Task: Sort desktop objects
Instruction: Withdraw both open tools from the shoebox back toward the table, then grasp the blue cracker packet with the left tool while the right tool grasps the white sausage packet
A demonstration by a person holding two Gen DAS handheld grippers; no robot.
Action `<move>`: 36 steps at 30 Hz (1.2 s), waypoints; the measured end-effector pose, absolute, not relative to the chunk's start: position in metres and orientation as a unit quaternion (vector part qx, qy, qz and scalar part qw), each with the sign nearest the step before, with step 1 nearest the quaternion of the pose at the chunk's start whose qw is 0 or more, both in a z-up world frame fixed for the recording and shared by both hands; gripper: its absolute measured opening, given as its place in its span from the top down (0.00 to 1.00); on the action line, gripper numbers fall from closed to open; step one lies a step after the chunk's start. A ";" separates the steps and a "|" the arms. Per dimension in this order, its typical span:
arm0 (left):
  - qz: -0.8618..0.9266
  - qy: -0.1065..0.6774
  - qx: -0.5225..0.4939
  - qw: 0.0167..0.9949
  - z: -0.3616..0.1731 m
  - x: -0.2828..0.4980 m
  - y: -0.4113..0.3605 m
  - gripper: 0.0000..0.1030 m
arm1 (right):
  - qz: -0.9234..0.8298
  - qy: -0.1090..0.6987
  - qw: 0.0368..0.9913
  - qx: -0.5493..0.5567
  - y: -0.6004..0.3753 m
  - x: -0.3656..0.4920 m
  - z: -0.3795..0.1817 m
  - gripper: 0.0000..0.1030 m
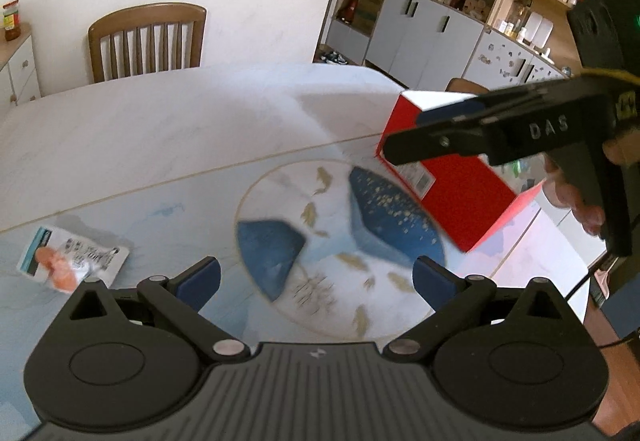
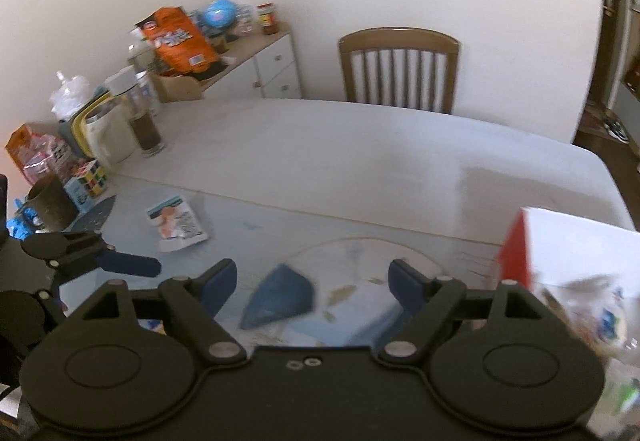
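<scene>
A snack packet (image 1: 72, 261) with orange pieces lies flat on the table mat, left of my left gripper (image 1: 316, 277). That gripper's blue pads (image 1: 200, 277) stand wide apart with nothing between them. A red and white box (image 1: 452, 177) stands on the right of the mat, and my right gripper (image 1: 424, 133), held by a hand (image 1: 580, 197), crosses in front of it. In the right wrist view the right gripper (image 2: 312, 281) is open and empty over the mat. There the packet (image 2: 176, 223) lies ahead on the left, the box (image 2: 560, 241) is at the right, and the left gripper (image 2: 96, 253) is low on the left.
A dark mug (image 2: 50, 201), a puzzle-cube box (image 2: 86, 181), jars (image 2: 148, 121) and snack bags crowd the table's left end. A blurred clear plastic bag (image 2: 600, 321) sits by the box. A wooden chair (image 2: 400, 69) stands behind the white table (image 2: 360, 153). Shelving (image 1: 460, 9) lines the right wall.
</scene>
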State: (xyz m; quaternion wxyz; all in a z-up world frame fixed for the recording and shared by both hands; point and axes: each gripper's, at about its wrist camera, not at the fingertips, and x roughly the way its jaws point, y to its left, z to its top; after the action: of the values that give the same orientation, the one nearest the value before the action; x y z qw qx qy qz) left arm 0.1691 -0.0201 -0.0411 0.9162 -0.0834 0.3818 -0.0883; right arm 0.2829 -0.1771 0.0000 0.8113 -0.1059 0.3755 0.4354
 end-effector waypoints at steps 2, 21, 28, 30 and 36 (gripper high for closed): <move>-0.089 0.384 -0.077 0.916 -0.045 0.165 -0.014 0.00 | 0.443 0.375 0.807 -0.112 -0.164 0.279 -0.002 0.19; -0.124 0.381 0.019 0.916 -0.072 0.146 0.026 0.00 | 0.477 0.387 0.775 -0.150 -0.077 0.261 -0.028 0.19; -0.141 0.383 0.034 0.912 -0.088 0.141 0.034 0.00 | 0.487 0.392 0.765 -0.158 -0.052 0.255 -0.037 0.19; -0.143 0.383 0.032 0.912 -0.091 0.140 0.037 0.00 | 0.489 0.393 0.762 -0.161 -0.045 0.254 -0.039 0.19; -0.151 0.377 0.027 0.914 -0.099 0.138 0.050 0.00 | 0.497 0.395 0.755 -0.167 -0.023 0.250 -0.048 0.19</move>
State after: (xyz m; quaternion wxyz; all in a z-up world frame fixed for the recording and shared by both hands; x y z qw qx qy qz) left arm 0.1381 0.0495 -0.0987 0.9135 0.0275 0.3768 -0.1508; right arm 0.2504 -0.0230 -0.0481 0.7548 -0.1667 0.3948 0.4967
